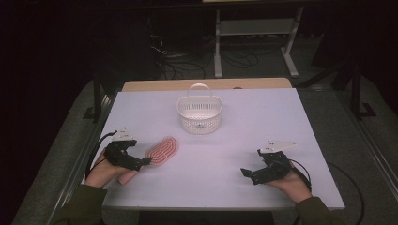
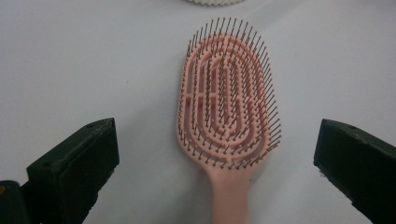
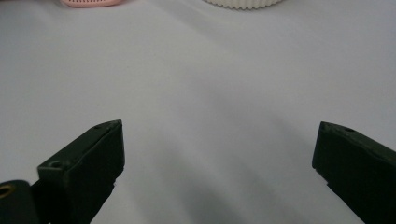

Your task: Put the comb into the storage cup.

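White desk (image 1: 281, 117) — pink oval plastic hairbrush (image 2: 226, 100) near its left edge, bristles up, between the left gripper (image 2: 215, 163)'s wide-open jaws; closing on bristles risks slipping. Right gripper (image 3: 217, 163) open — idle.

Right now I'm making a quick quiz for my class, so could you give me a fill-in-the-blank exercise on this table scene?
1. The hairbrush lying in front of the left claw is ____ in colour.
2. Its bristles face ____.
3. The white basket has its handle standing ____.
4. The jaws of the right claw stand ____, with bare table between them.

Missing words: pink; up; upright; open
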`<state>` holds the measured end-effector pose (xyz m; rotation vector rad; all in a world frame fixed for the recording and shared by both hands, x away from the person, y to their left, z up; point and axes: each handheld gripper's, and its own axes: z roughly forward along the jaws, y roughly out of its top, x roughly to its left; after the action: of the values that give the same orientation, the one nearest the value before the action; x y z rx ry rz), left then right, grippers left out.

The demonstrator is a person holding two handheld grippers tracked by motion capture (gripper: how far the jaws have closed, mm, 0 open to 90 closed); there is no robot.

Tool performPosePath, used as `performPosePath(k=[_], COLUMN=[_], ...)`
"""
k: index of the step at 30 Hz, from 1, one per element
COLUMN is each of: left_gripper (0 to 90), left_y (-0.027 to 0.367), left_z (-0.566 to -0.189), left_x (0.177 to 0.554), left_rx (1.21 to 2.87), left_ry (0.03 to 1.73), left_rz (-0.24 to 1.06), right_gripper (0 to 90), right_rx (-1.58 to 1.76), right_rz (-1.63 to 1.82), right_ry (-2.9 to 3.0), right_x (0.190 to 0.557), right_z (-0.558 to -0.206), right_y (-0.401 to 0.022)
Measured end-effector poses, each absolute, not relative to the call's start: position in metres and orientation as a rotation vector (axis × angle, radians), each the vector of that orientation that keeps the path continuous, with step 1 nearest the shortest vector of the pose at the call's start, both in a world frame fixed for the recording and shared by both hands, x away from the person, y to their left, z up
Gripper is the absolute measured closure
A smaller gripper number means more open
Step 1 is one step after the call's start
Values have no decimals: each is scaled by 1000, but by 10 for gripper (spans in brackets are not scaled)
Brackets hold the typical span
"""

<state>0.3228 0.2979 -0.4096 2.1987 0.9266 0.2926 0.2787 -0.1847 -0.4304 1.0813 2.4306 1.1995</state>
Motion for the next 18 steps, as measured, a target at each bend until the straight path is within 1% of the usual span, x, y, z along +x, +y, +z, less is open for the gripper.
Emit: performPosePath(k=[18], left_gripper=[0], left_y=[298], left_z=[-411], left_x=[320], left_rx=[2281], left_ry=[952], left_rz=[281], right_gripper=[22], right_rx=[1077], right_rz=[1204], right_ry=[2427], right_x=[278], right_z=[-430], right_y=[-185])
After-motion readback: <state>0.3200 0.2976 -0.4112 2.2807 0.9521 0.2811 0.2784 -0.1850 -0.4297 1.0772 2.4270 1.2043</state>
